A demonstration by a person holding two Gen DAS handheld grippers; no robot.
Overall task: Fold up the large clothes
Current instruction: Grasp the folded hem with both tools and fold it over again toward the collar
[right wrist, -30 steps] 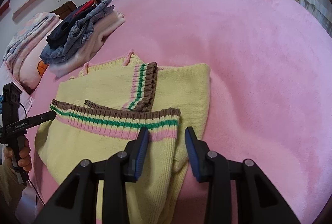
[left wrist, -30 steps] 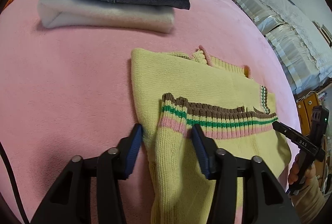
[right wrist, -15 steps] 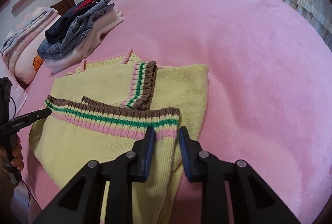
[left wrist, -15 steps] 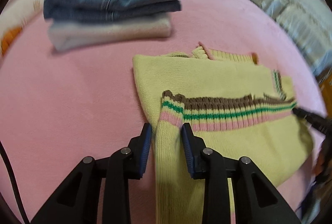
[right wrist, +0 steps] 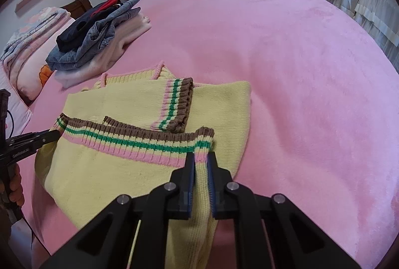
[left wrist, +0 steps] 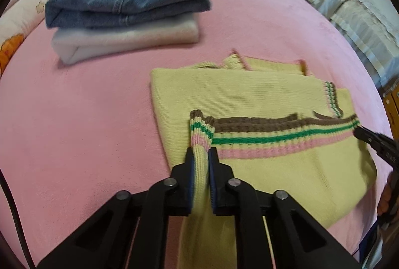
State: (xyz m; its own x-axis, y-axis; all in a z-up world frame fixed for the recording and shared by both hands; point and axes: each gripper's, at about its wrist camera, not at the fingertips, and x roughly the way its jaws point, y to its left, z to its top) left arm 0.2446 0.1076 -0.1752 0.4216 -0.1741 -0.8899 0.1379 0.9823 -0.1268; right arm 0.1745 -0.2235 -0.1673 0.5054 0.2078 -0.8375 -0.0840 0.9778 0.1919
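The pink bed point(right wrist: 299, 69) carries everything, with broad bare blanket to my right and ahead. Toward its head sits a stack of folded clothes point(left wrist: 129, 9), so I judge several pieces finished. The yellow sweater point(left wrist: 249, 99) lies near my edge of the bed, partly folded: one striped cuff point(right wrist: 178, 104) is laid across the body, and the striped hem point(right wrist: 137, 144) is doubled up over the lower part. A further fold remains, then the stack. My left tool point(left wrist: 200, 164) is pinched onto the hem's left corner, my right tool point(right wrist: 200, 166) onto its right corner. The sweater's near end droops off the bed edge beneath both tools.
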